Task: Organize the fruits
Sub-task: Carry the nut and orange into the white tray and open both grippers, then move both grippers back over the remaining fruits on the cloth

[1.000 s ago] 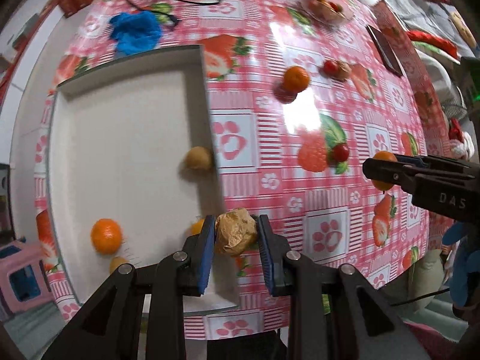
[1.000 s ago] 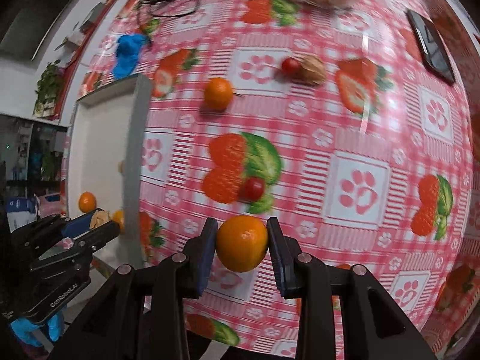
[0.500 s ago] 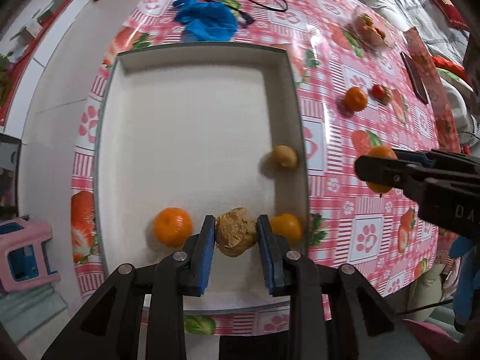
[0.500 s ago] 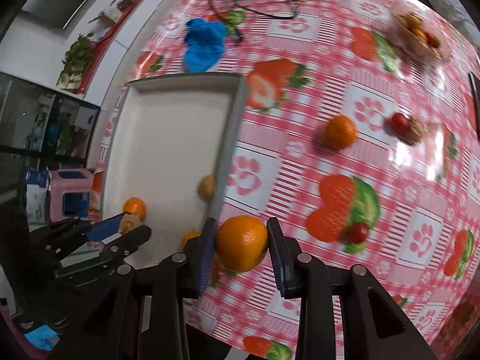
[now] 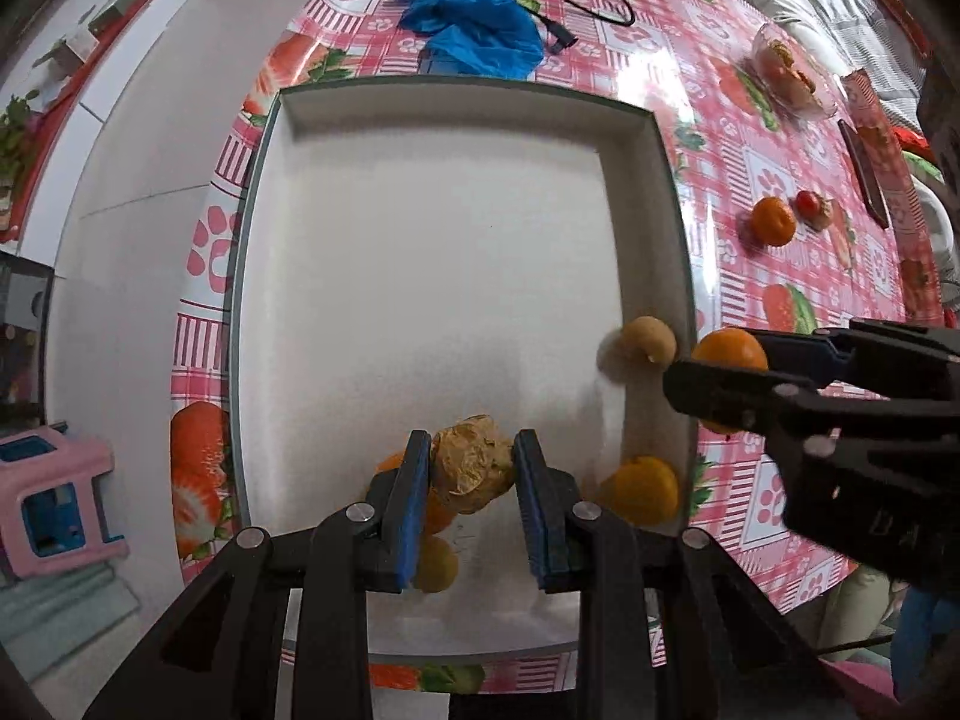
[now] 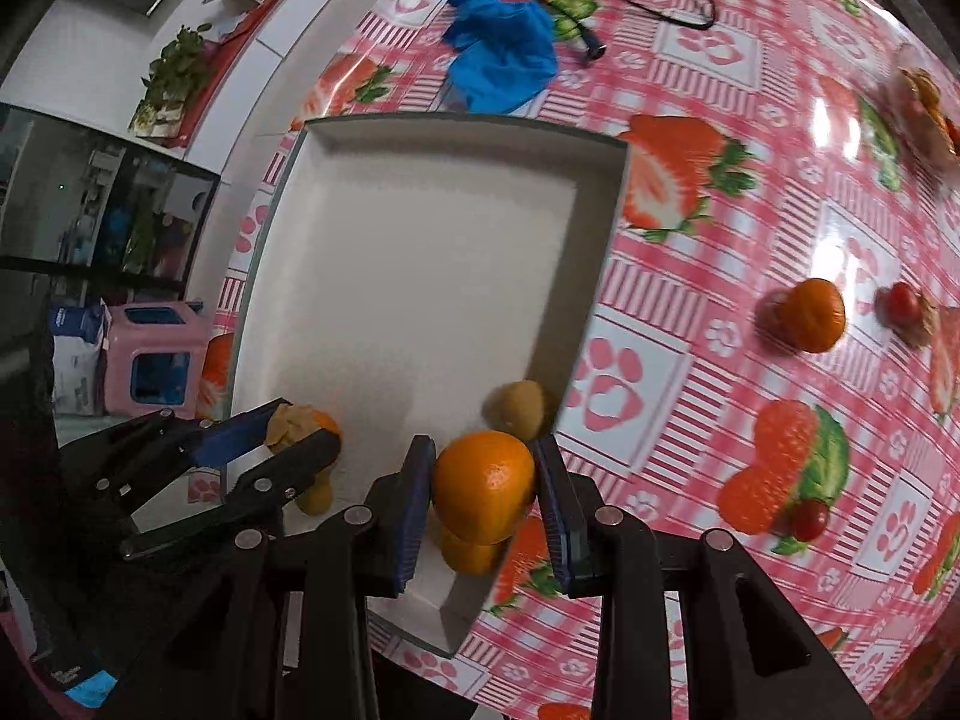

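My left gripper (image 5: 472,468) is shut on a brown wrinkled walnut-like fruit (image 5: 472,471), held over the near end of the white tray (image 5: 675,192). It also shows in the right wrist view (image 6: 300,429). My right gripper (image 6: 485,486) is shut on an orange (image 6: 485,483) above the tray's near right wall; it also shows in the left wrist view (image 5: 720,360). In the tray lie a tan round fruit (image 5: 648,339), an orange (image 5: 642,489) at the right wall, and an orange and a yellow fruit (image 5: 438,564) under my left gripper.
On the pink strawberry tablecloth right of the tray lie an orange (image 6: 810,315), a cherry tomato by a walnut (image 6: 903,303) and another tomato (image 6: 810,519). A blue bag (image 5: 474,30) and cables lie beyond the tray. A glass bowl of fruit (image 5: 786,78) and a phone (image 5: 864,174) sit far right.
Both grippers have moved further over the tray with their fruit still held. The right gripper with the orange has come from over the cloth to the tray's near right wall.
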Demonstrator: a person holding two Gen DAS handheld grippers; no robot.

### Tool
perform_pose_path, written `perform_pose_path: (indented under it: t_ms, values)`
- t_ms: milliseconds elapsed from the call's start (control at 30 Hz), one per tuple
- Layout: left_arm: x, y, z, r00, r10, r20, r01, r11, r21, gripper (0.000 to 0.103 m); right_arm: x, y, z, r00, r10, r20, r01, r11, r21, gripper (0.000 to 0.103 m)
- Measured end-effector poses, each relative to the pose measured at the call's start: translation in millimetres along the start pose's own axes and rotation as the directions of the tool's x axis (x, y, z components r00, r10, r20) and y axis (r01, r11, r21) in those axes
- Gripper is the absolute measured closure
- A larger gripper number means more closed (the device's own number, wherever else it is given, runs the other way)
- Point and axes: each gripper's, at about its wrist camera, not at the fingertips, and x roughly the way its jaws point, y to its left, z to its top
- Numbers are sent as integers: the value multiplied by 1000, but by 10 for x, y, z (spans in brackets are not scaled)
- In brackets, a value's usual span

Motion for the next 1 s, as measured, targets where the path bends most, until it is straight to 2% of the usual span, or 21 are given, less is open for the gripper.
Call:
perform_pose_path:
  t_ms: [500,567,700,733,767,800,1000]
  values:
    - [147,4,5,1000,8,-27,-8,1000,15,71,334,137,27,998,8,-70,-7,1000,16,68]
    - [160,-8,4,999,15,-30,-15,1000,19,68,352,140,23,997,7,-74,-6,1000,19,68]
    - [148,-25,-21,999,34,-27,-33,999,30,47,384,123,4,996,25,-81,-22,999,35,67]
    - [141,-27,-26,999,38,-26,-37,999,30,39,380,122,3,996,30,-81,-27,999,36,64]
    - [132,-26,-31,999,42,-24,-41,999,29,36,372,130,4,996,34,-80,-32,999,35,55]
    - [118,-23,-33,999,45,-22,-44,999,26,31,359,135,2,997,36,-73,-34,999,32,40]
    - [55,7,-26,998,53,-21,-53,999,11,27,264,182,6,998,44,-45,-43,999,31,39]
